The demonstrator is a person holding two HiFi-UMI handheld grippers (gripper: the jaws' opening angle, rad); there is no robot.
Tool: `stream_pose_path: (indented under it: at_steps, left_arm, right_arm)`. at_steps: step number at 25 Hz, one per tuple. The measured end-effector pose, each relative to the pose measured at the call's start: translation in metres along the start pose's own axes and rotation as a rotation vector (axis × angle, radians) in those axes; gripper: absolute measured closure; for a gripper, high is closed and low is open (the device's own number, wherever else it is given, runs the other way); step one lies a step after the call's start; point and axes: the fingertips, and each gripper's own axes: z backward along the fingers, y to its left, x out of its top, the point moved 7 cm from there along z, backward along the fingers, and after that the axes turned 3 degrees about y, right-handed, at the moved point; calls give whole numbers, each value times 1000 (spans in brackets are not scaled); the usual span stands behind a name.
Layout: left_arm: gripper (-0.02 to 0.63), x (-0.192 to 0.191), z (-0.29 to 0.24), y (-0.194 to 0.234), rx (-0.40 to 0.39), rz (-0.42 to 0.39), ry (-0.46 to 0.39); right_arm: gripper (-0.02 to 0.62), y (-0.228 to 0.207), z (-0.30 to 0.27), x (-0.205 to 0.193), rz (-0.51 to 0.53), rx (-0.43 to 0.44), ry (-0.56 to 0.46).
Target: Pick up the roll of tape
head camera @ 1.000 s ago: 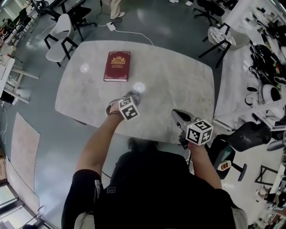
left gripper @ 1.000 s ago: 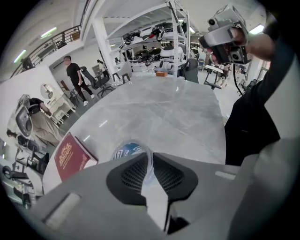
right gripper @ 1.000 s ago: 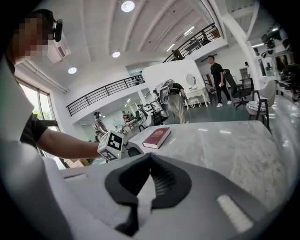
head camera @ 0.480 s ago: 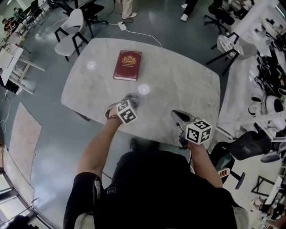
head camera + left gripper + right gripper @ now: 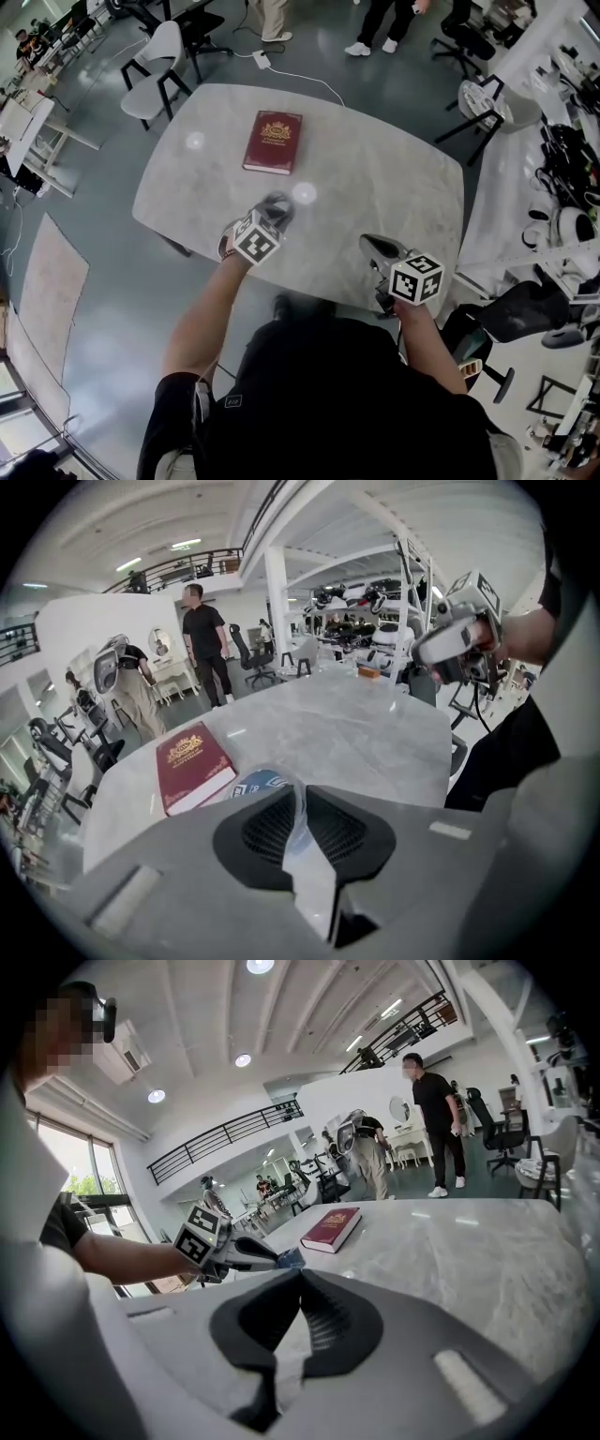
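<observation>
Left tool (image 5: 300, 794) pinches wall of roll of tape (image 5: 253, 782), roll at jaw tips | right tool (image 5: 298, 1277) pressed together, empty | red book (image 5: 192, 761) beyond on desk (image 5: 375, 733)

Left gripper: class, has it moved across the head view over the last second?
Yes. Judged against the red book, the left gripper has shifted to the left, from right of the book's near corner to below it.

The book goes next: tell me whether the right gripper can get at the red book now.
Probably yes, with a stretch: only bare marble table lies between the right gripper and the red book; its shut jaws need opening.
</observation>
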Motion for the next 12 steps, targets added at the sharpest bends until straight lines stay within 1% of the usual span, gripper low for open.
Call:
stream_pose_path:
  at_steps: [5,12]
  left_arm:
    - [555,19,34,15,53,39,-93]
    - [555,39,82,32,131,78,-210]
  right_arm:
    - [593,-1,1,9,10,-5,-15]
    - [592,-2,4,35,64,-12,-47]
